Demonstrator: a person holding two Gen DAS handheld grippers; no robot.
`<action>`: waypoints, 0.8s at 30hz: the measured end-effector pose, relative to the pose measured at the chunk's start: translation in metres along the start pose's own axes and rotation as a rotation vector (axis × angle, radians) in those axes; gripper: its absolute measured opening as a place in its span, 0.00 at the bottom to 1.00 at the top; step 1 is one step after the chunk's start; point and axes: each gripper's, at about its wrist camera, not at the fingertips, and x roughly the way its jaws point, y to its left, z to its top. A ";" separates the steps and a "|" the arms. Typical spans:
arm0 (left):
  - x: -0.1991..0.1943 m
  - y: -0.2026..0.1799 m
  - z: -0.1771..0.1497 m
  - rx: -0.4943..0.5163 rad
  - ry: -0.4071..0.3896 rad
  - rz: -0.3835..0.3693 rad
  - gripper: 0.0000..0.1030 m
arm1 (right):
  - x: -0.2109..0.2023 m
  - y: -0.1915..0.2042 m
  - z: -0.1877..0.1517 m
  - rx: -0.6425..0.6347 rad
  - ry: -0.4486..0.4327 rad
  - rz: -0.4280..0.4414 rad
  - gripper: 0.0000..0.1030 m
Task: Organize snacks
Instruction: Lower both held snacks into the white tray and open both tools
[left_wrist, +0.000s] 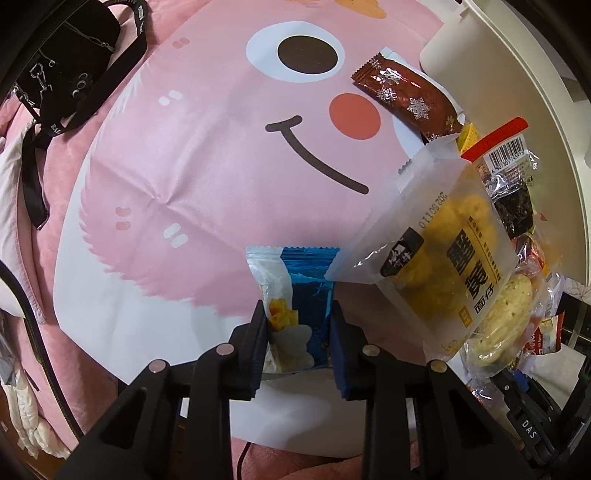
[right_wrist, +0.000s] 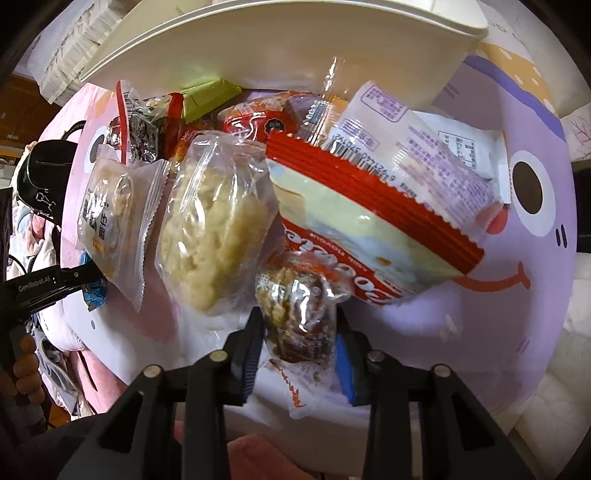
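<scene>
Black linkage bars and two blue-padded fingers fill the foreground of each wrist view.

Item 1: your left gripper (left_wrist: 298, 325), pointing straight down, pinches a blue-and-white snack packet (left_wrist: 295, 295). Serrated top edge, yellow cube print, pale round shapes low on the wrapper. It lies on the pink cartoon-face sheet (left_wrist: 207, 155), and both pads press its sides.

Item 2: your right gripper (right_wrist: 299, 332), pointing steeply down, is clamped on a clear crinkled packet of brown nut clusters (right_wrist: 299, 314) with orange-red print. It sits at the near edge of the snack pile, between the pink sheet and a lilac cartoon-face sheet (right_wrist: 517, 295).

Pile, left view only: a brown snowflake-print packet (left_wrist: 404, 96); a frosted pouch of yellow biscuits (left_wrist: 439, 254) with black characters, tilted, its corner over the blue packet's top right; a black bag with straps (left_wrist: 70, 70) at far left.

Pile, right view only: a red-edged cream packet (right_wrist: 373, 229); a white packet with purple print (right_wrist: 417, 147); a clear bag of pale crumbly pieces (right_wrist: 218, 229); a green wrapper (right_wrist: 208, 98); a cream bin (right_wrist: 295, 48) behind the pile. At the left edge you see your left gripper's black body (right_wrist: 48, 284) and your hand (right_wrist: 26, 365) wrapped round its handle.
</scene>
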 end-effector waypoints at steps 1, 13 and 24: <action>0.000 -0.001 -0.003 0.002 -0.002 0.003 0.27 | -0.001 -0.003 -0.004 0.000 0.001 -0.003 0.33; -0.037 -0.021 -0.041 0.018 -0.070 0.027 0.27 | -0.026 -0.018 -0.024 -0.022 -0.072 0.029 0.33; -0.116 -0.046 -0.040 0.115 -0.186 0.040 0.27 | -0.078 -0.002 -0.020 -0.135 -0.211 0.058 0.33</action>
